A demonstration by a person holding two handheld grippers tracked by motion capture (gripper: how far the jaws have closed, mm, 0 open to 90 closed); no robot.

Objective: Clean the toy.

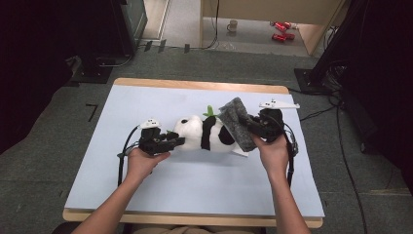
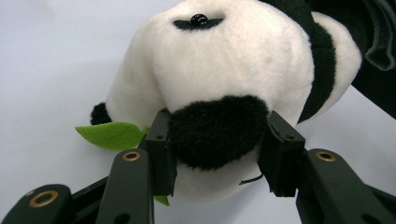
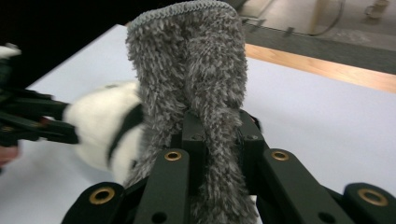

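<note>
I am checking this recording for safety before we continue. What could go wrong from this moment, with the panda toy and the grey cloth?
1. The left gripper holds the panda toy only by one soft black ear; a pull from the cloth side could make the plush slip out.
2. The right gripper pinches the grey cloth in a narrow bunched fold, so it may slide free.
3. The cloth hangs over the panda's body and might drag it across the table.

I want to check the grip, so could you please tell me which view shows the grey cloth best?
The right gripper view: the grey cloth stands close up, pinched between the jaws. The high view shows it small, beside the toy panda. The left gripper view catches just a dark fold at its edge.
</note>
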